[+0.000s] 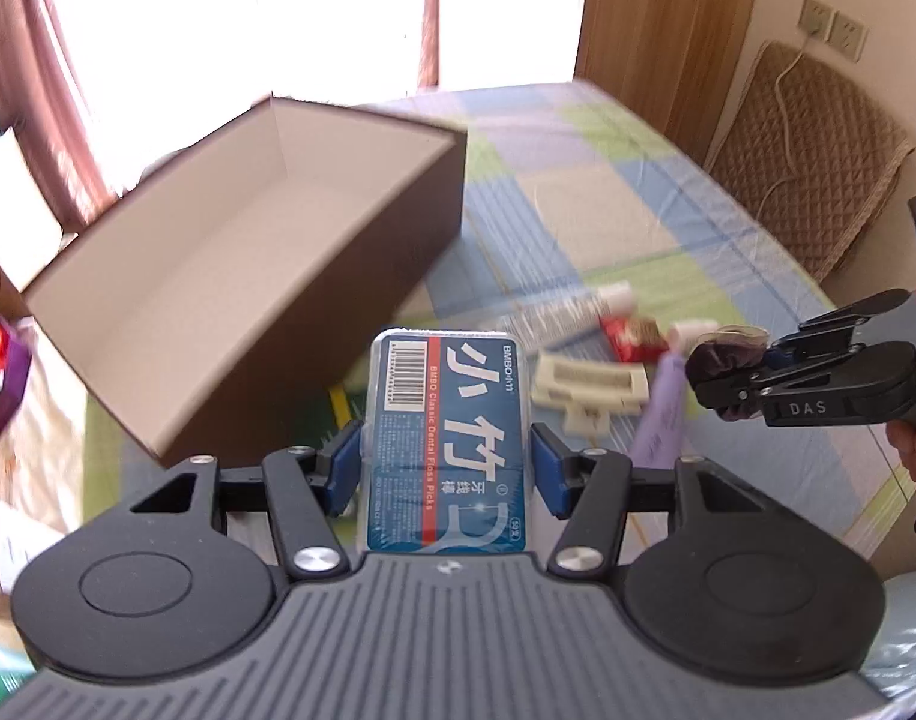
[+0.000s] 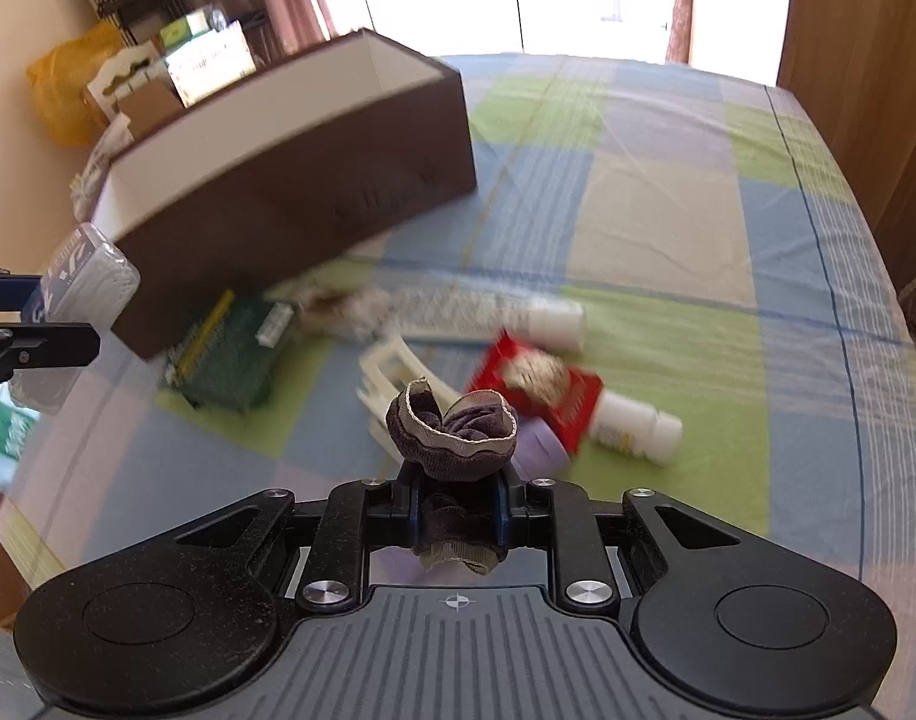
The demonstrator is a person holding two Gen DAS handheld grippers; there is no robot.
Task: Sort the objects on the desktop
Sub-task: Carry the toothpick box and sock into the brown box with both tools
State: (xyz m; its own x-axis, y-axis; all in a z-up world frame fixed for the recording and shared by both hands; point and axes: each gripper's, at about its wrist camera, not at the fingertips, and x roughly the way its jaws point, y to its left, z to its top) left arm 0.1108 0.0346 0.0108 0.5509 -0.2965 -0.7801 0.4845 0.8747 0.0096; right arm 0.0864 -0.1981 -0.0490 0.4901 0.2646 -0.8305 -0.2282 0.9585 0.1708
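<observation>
Left tool (image 1: 445,468) clamping floss box (image 1: 445,438), right tool (image 2: 458,516) pinching scrunchie (image 2: 452,432) — checked tablecloth (image 2: 668,228), bright window.

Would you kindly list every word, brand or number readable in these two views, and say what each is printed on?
"BMBO小竹" and large "小竹": floss pick box held in the left claw.
"BMBO Classic Dental Floss Picks": red stripe on that box.
"牙线棒": lower on that box.
"DAS": right claw, seen from the left wrist.
Barcode digits, fine print, red packet and green box: too blurred.

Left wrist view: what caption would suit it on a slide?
Left gripper carries a blue dental floss pick box toward an open brown box, right gripper holding a dark scrunchie.
</observation>
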